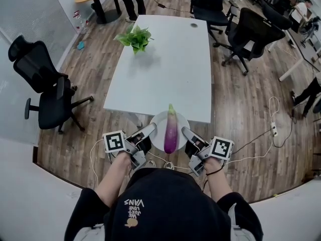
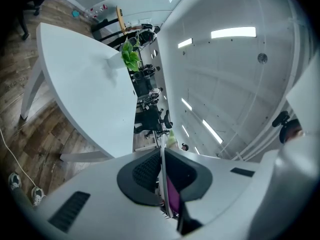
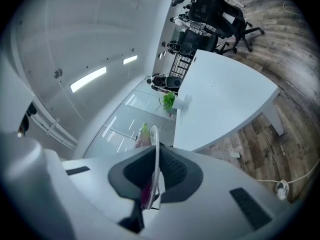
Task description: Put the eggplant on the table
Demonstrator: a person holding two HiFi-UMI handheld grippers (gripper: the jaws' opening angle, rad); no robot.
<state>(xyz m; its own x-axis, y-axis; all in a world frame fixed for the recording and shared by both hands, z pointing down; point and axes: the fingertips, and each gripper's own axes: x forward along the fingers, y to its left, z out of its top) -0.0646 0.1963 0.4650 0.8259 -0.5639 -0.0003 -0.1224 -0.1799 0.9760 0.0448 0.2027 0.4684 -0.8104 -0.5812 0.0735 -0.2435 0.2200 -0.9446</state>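
Two tongs carry one round white plate [image 1: 159, 120] between them. The left tongs [image 1: 150, 129] are clenched on the plate rim at 9 o'clock, and the right tongs [image 1: 184, 130] are clenched on the rim at 3 o'clock. In the left gripper view the thin plate edge [image 2: 162, 170] stands between the closed pads. The right gripper view shows the same at the opposite rim [image 3: 156, 149].

A long purple eggplant [image 1: 171, 130] with a green stem cap lies on the plate, across its centre. Its long axis runs from 12 o'clock to 6 o'clock in the head view. The green stem end points to 12 o'clock, toward the counter. The rounded purple end points to 6 o'clock, toward the person.

The white rectangular counter [image 1: 165, 64] lies at 12 o'clock from the plate. In the head view the plate's far rim overlaps the counter's near edge. A green leafy potted plant [image 1: 135, 37] stands on the counter toward its far left corner. A black office chair [image 1: 47, 92] stands on the wooden floor at 9 o'clock from the counter.
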